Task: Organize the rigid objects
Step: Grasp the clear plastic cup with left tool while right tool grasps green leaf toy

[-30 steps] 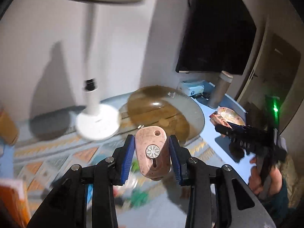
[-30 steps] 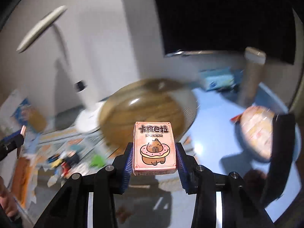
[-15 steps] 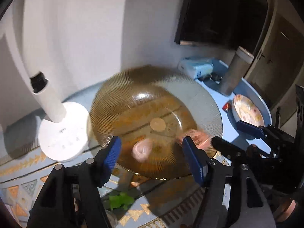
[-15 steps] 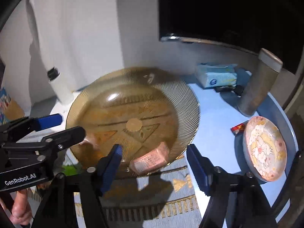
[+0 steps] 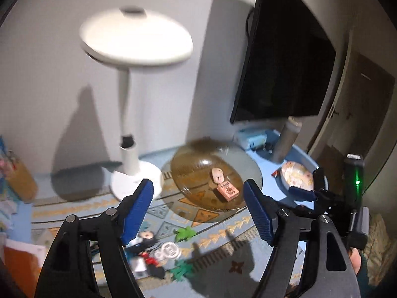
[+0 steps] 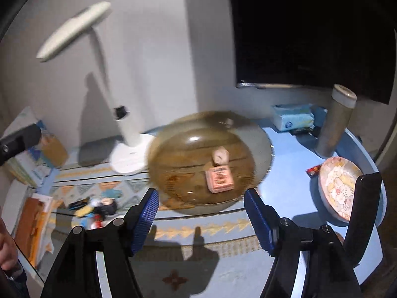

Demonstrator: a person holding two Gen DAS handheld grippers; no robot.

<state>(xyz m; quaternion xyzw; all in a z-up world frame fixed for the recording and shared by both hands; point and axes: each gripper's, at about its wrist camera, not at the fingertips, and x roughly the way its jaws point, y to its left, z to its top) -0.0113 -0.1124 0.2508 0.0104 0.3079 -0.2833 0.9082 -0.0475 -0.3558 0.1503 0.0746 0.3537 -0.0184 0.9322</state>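
Observation:
A brown ribbed glass plate (image 5: 196, 198) (image 6: 173, 173) sits on the patterned mat. In it lie a pink card box (image 5: 227, 190) (image 6: 219, 180) and a small pink tag-shaped object (image 5: 217, 175) (image 6: 220, 155), close together. My left gripper (image 5: 198, 211) is open and empty, held back above the mat in front of the plate. My right gripper (image 6: 201, 217) is open and empty, also in front of the plate. The right gripper shows at the right of the left wrist view (image 5: 307, 191).
A white desk lamp (image 5: 135, 171) (image 6: 129, 149) stands left of the plate. Small toys (image 5: 158, 250) (image 6: 96, 208) lie on the mat at front left. A floral dish (image 6: 338, 186), a tall tumbler (image 6: 335, 121), a tissue pack (image 6: 292, 116) and a dark screen (image 6: 310, 29) are at the right. Books (image 6: 32, 218) lie far left.
Both grippers opened and let go of the pink tag object and the card box, which now lie in the plate. Both grippers have drawn back and up from the plate.

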